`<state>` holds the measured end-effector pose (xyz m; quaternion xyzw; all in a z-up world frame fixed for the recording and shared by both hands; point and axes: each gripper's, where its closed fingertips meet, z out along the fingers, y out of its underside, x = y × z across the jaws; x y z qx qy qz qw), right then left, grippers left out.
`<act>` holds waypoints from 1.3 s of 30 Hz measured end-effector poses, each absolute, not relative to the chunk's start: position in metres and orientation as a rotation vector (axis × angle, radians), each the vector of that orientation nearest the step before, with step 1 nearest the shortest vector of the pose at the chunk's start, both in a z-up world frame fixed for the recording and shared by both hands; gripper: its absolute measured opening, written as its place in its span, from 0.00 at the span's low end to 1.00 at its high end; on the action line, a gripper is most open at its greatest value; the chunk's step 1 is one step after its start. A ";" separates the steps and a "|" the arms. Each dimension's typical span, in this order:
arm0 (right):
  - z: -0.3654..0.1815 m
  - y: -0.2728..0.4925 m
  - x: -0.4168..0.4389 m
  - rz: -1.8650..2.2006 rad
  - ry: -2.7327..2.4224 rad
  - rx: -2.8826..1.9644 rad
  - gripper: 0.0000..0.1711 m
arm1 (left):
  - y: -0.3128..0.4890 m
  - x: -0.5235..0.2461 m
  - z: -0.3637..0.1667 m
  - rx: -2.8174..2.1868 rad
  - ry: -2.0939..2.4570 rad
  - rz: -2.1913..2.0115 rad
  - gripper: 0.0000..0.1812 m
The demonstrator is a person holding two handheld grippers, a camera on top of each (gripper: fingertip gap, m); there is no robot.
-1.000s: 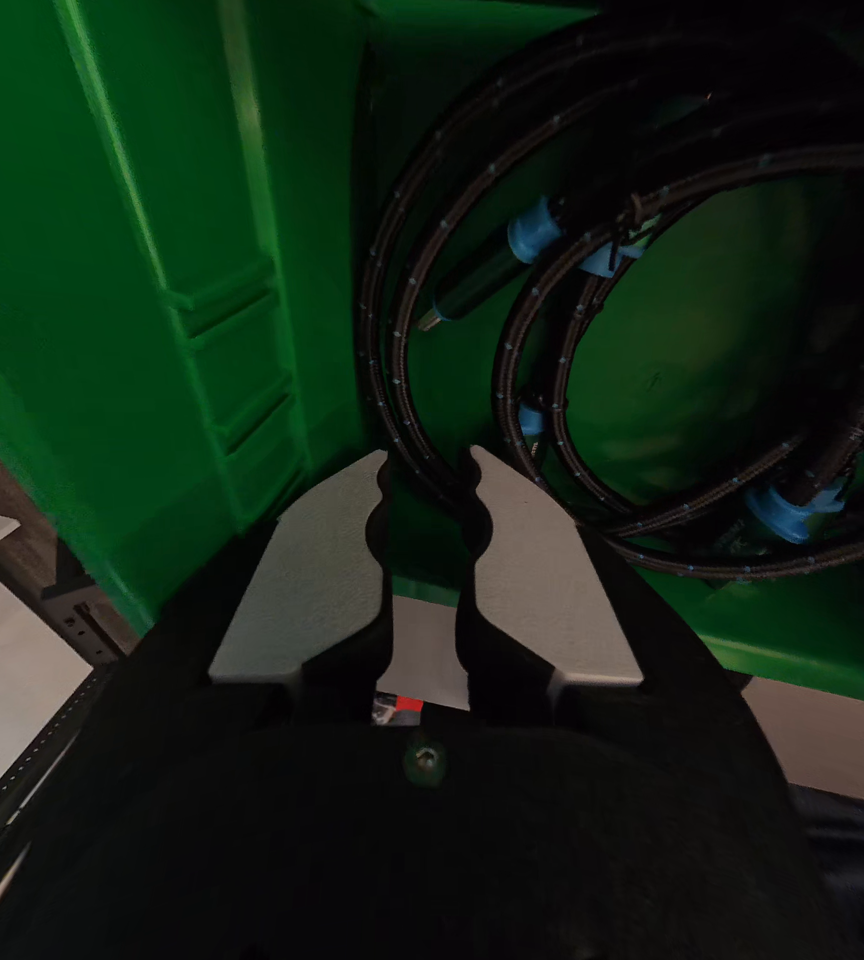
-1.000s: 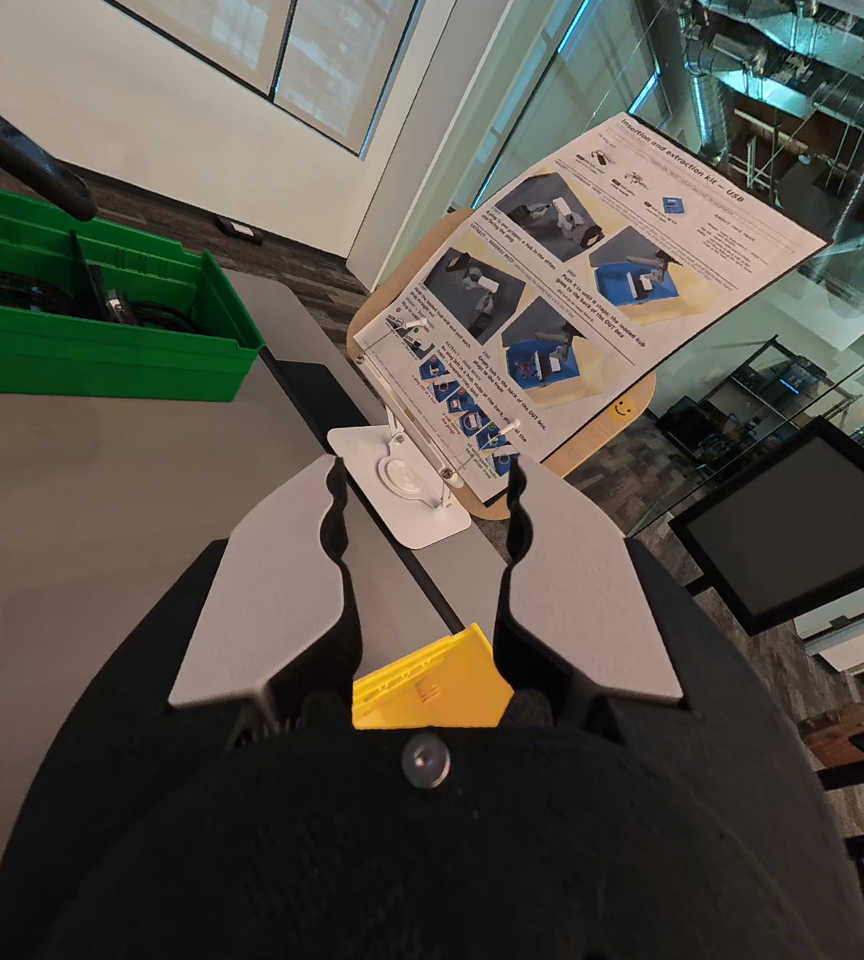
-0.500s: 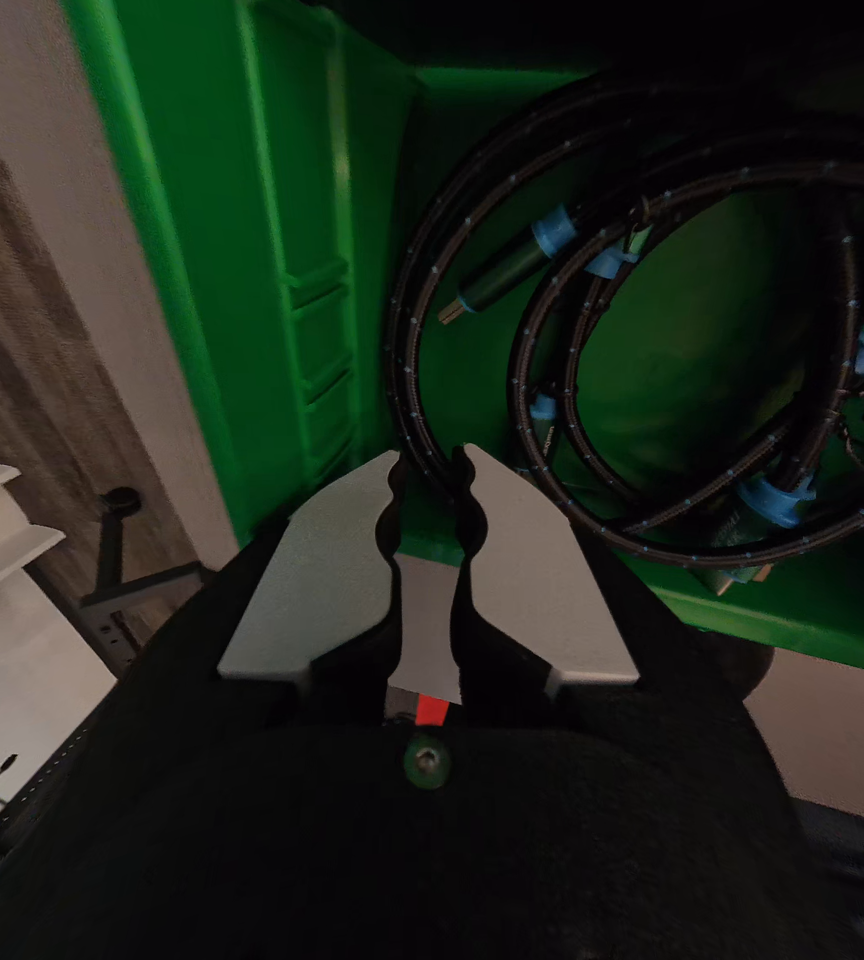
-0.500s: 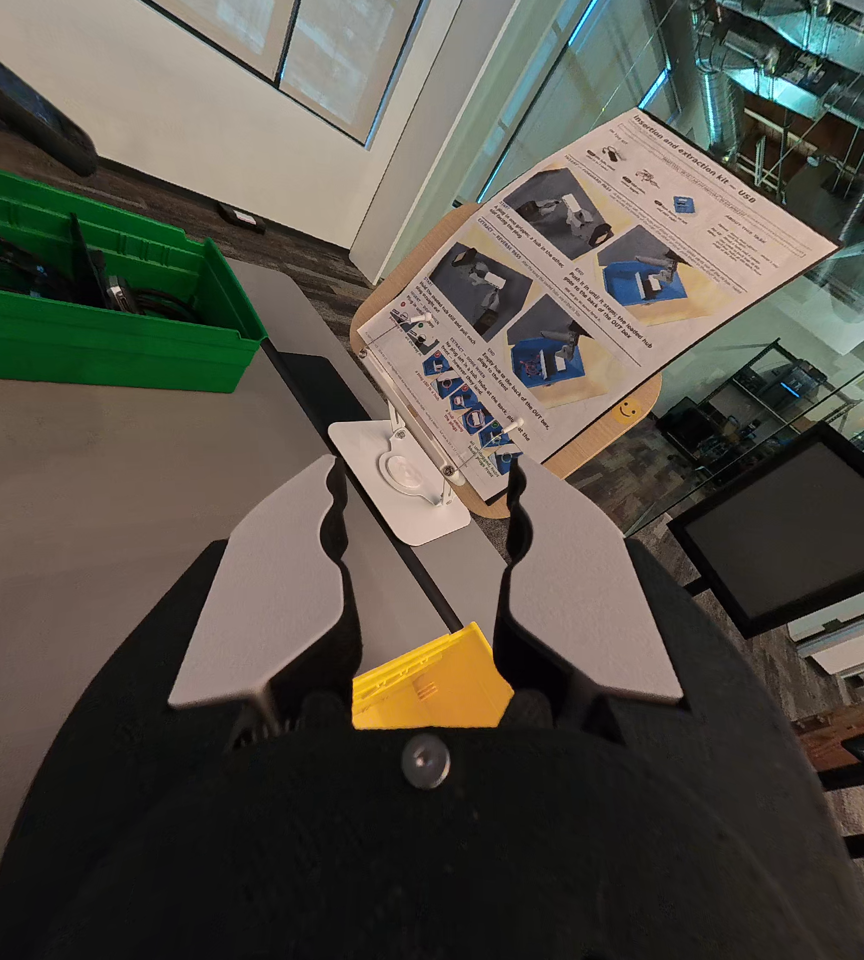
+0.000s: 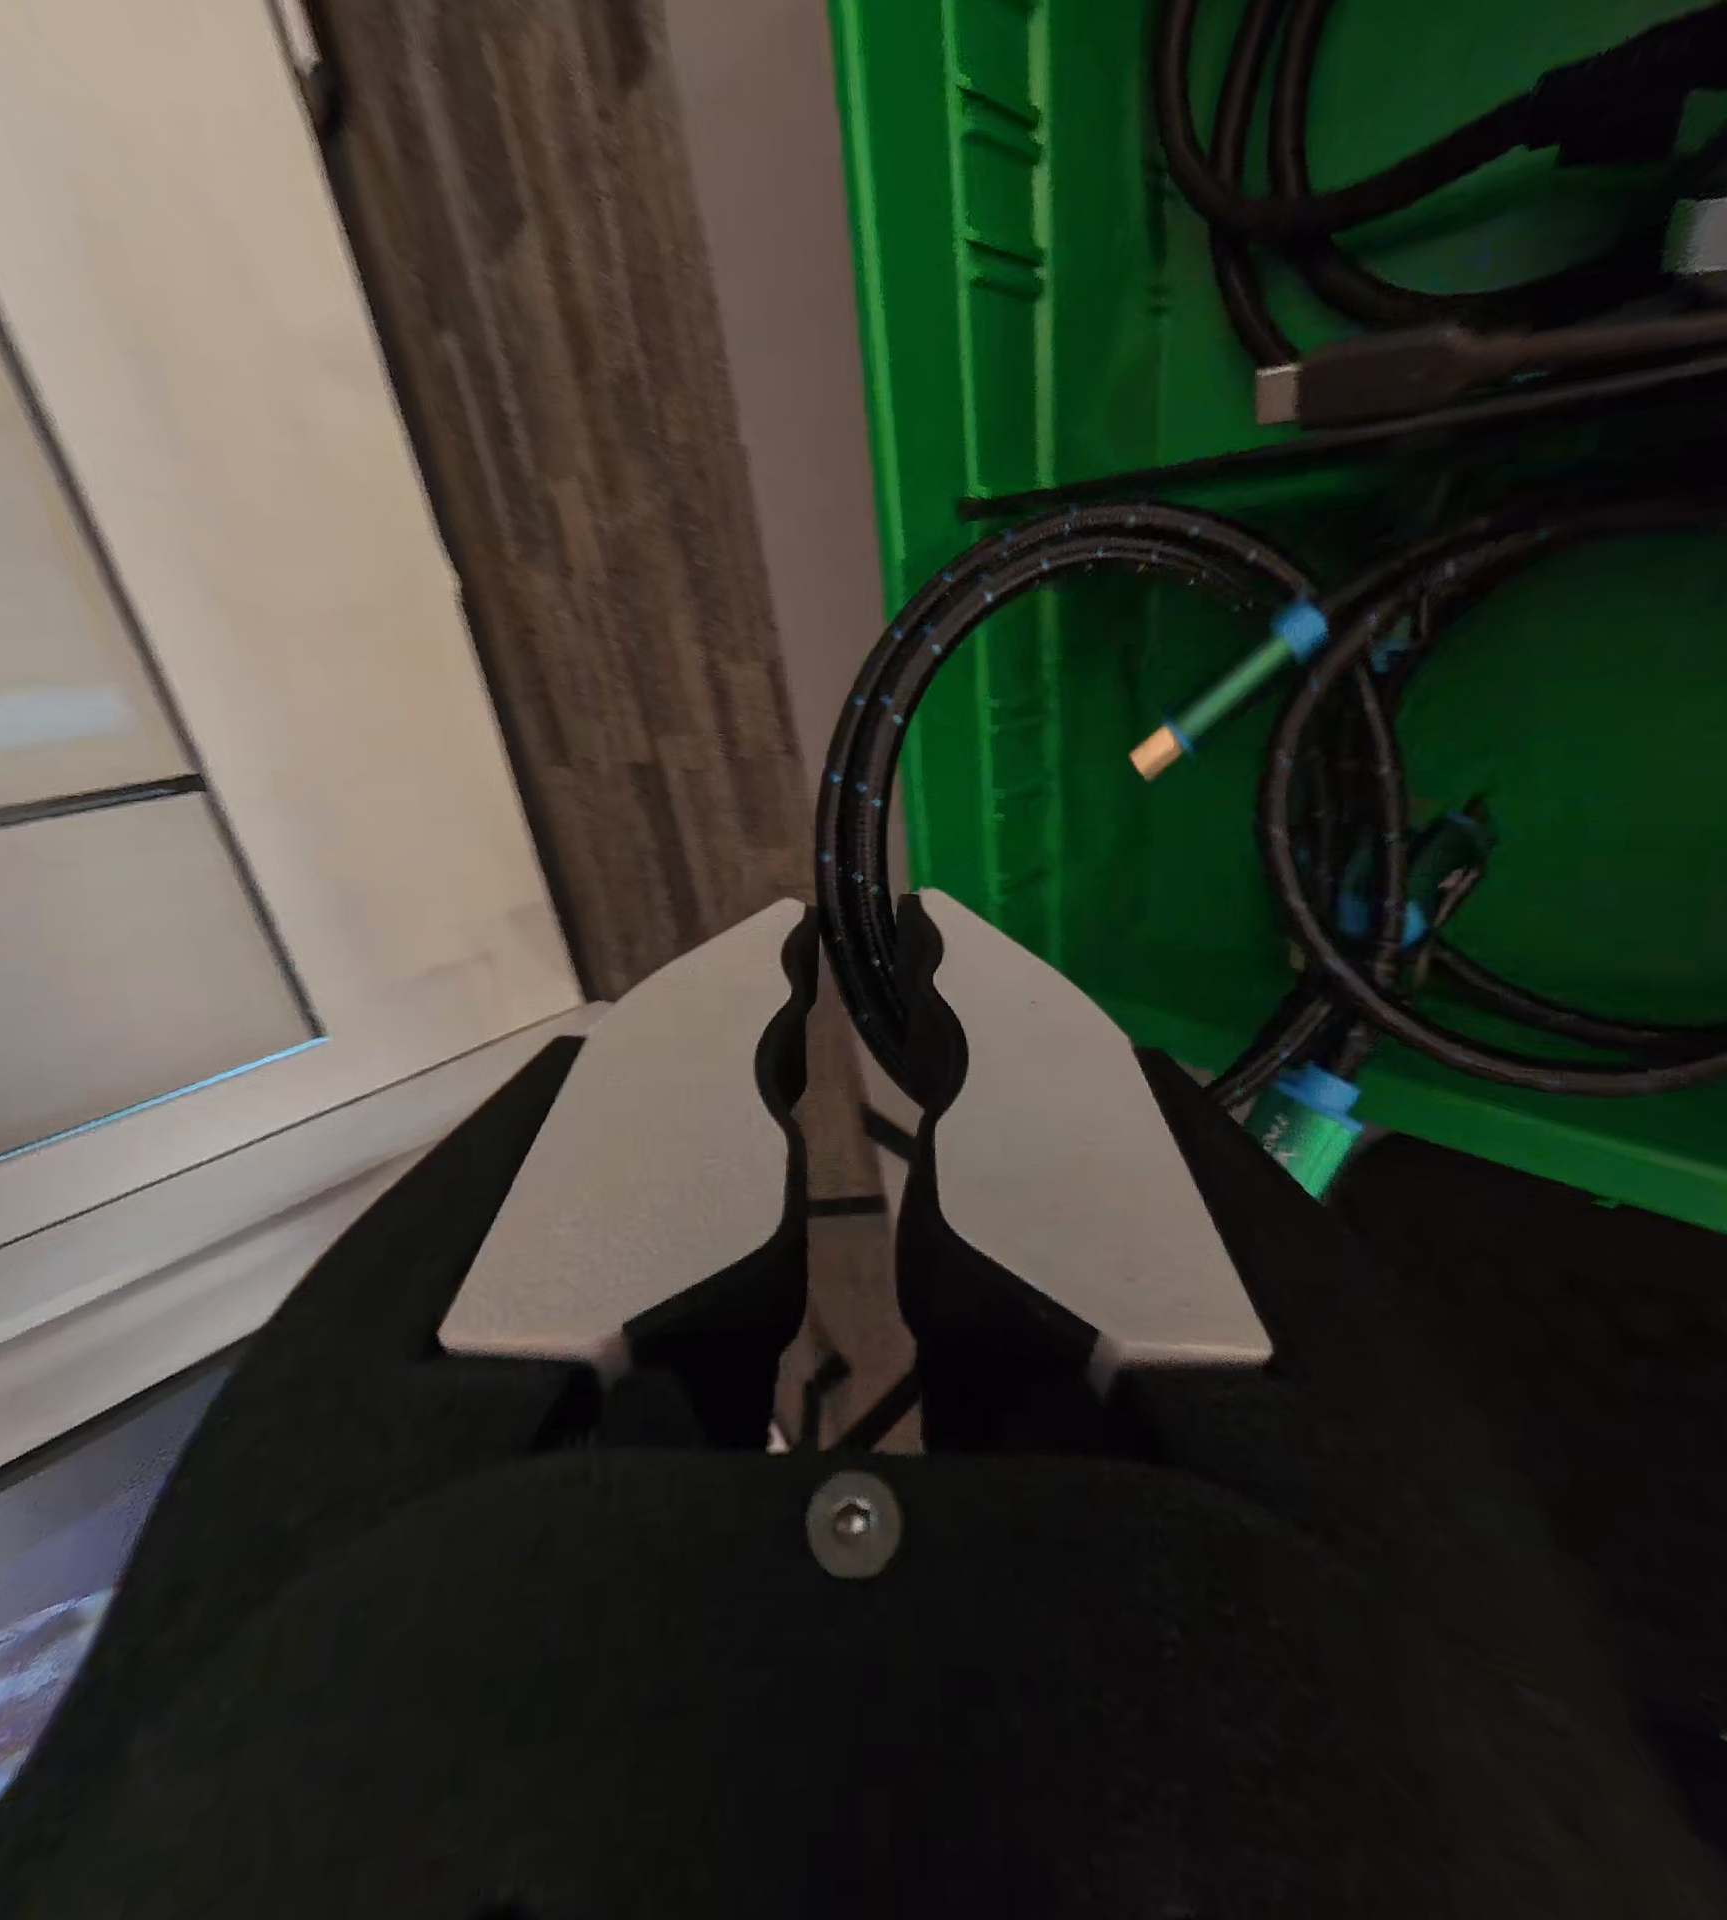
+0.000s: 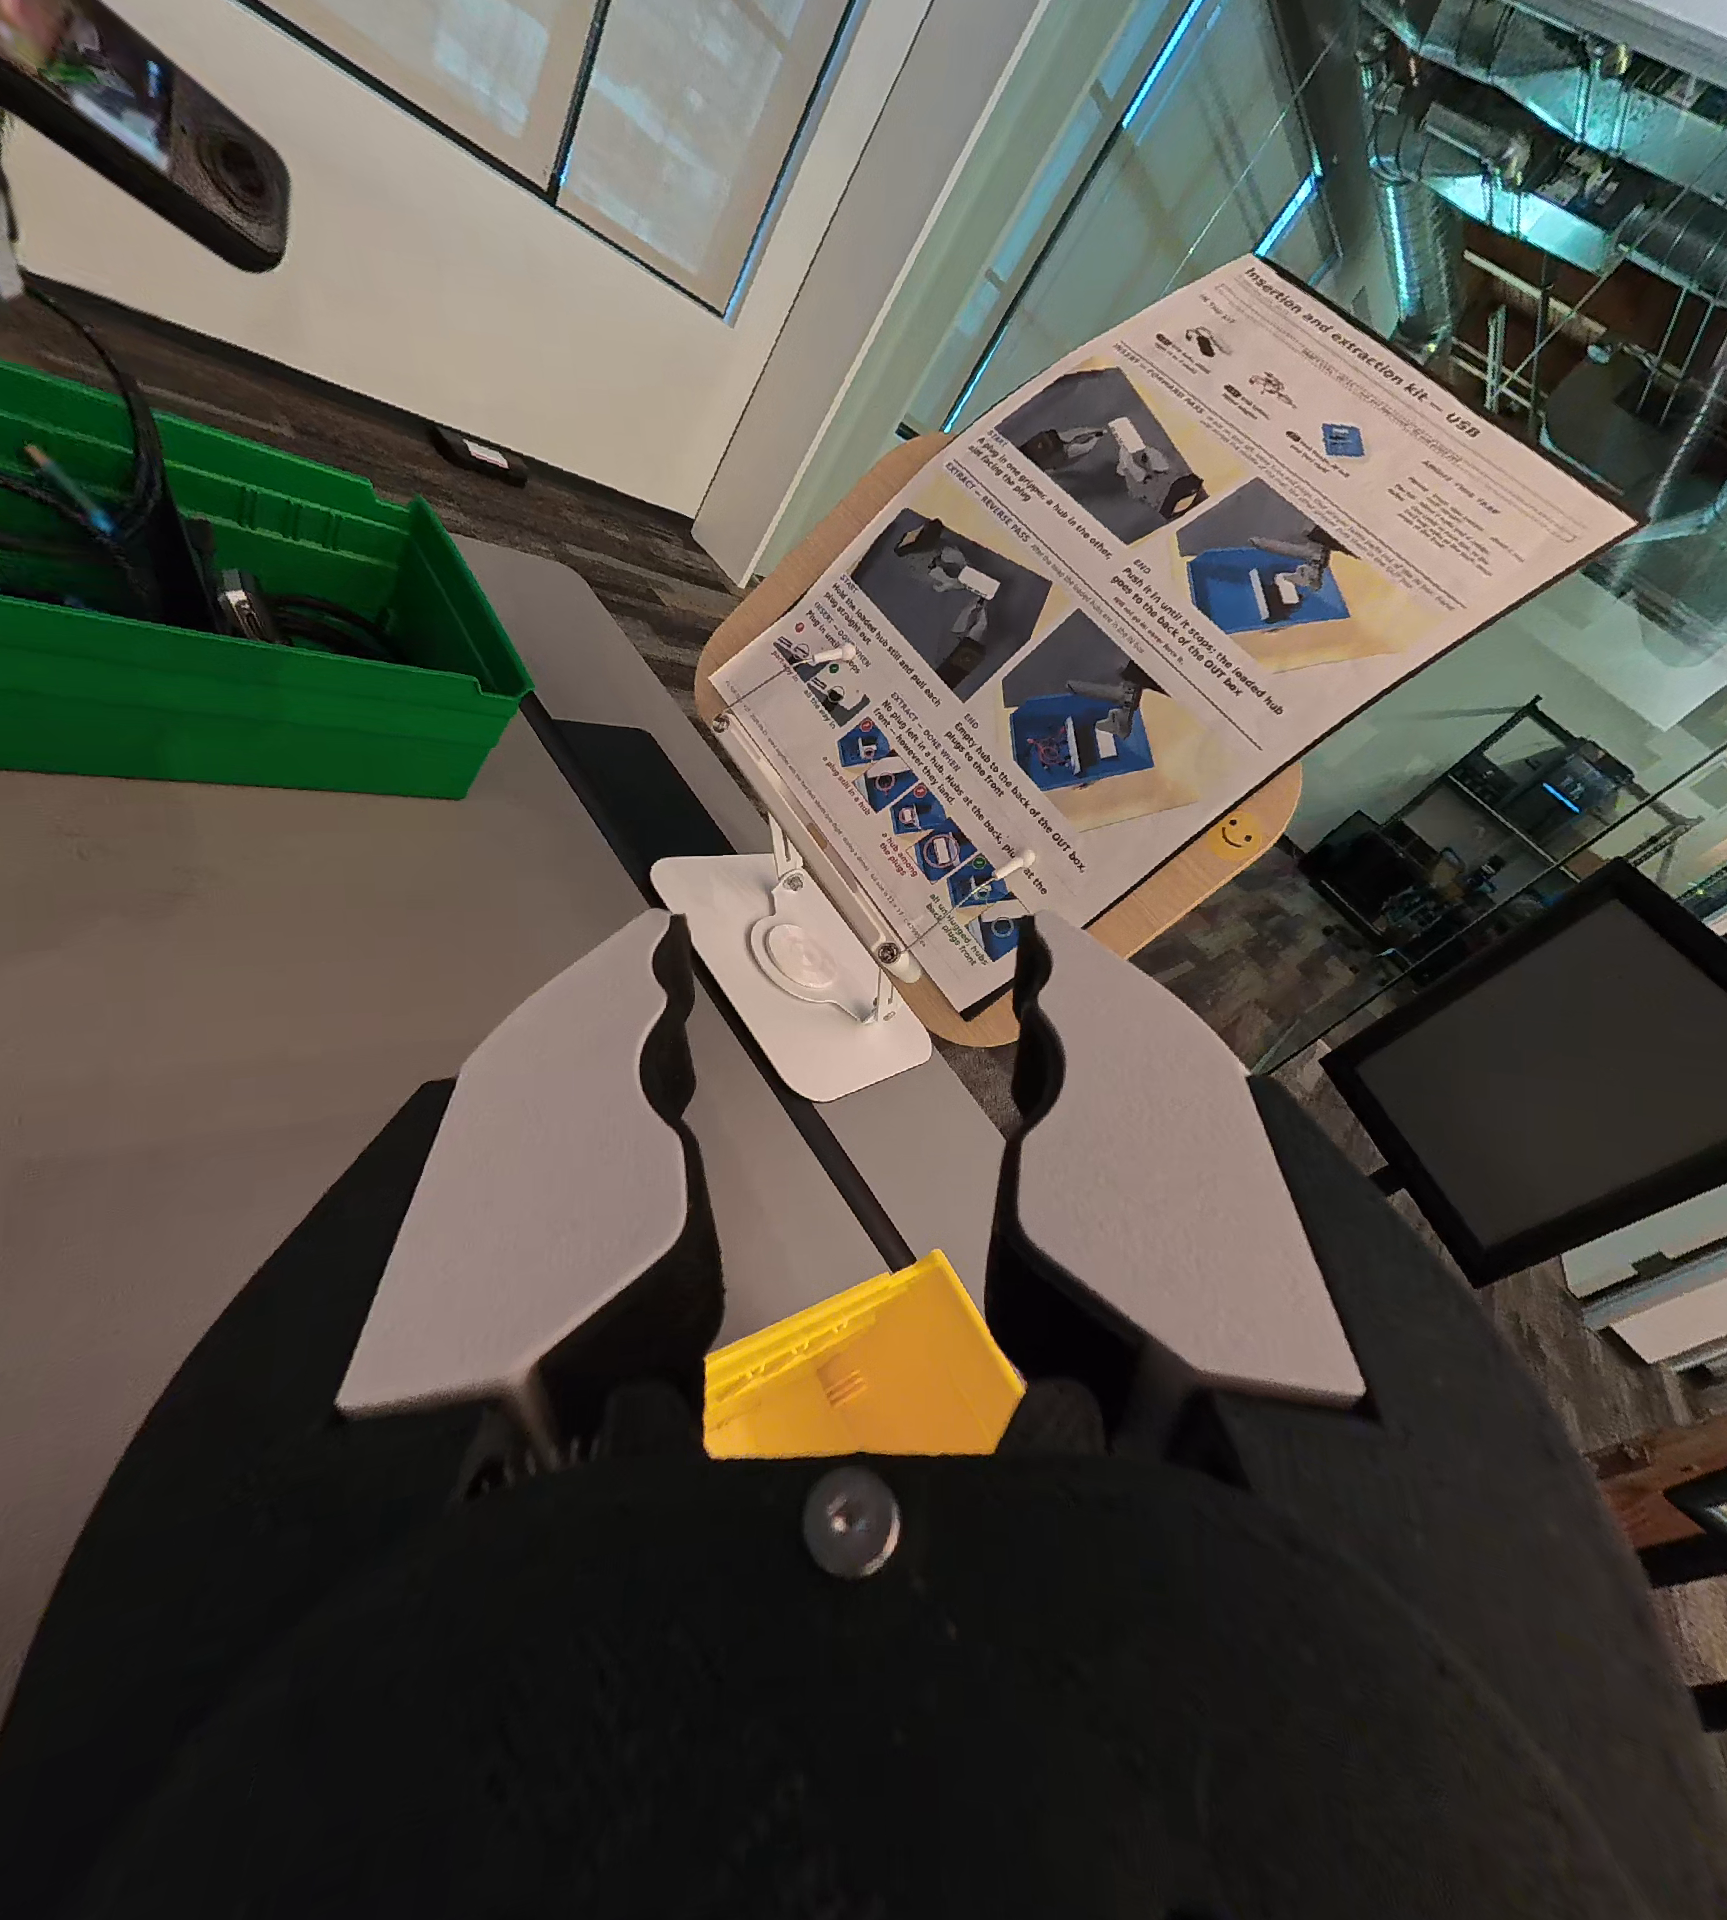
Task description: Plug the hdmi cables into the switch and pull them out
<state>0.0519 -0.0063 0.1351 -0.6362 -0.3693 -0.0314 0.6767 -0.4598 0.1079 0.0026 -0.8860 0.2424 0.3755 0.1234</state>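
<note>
While the right hand-held gripper (image 6: 843, 971) gapes empty over the worktop (image 6: 163, 987), the left hand-held gripper (image 5: 859, 920) pinches a braided cable coil (image 5: 864, 790) at the green bin (image 5: 942, 416) edge.

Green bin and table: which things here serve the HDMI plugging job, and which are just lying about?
In the job:
- left gripper, shut on braided cable
- green bin of coiled cables
- gold-tipped plug
- right gripper, open

Lying about:
- instruction sheet on its stand
- yellow box
- dark monitor
</note>
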 end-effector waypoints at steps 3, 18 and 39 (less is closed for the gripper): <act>0.137 -0.008 0.054 -0.067 -0.824 -1.423 0.35 | 0.112 -0.462 0.022 -2.503 0.759 1.227 0.07; 0.138 -0.009 0.056 -0.051 -0.818 -1.417 0.35 | 0.116 -0.468 0.063 -2.316 0.814 1.278 0.06; 0.119 0.000 0.035 -0.059 -0.903 -1.464 0.35 | 0.121 -0.424 -0.042 -2.381 1.292 0.800 0.06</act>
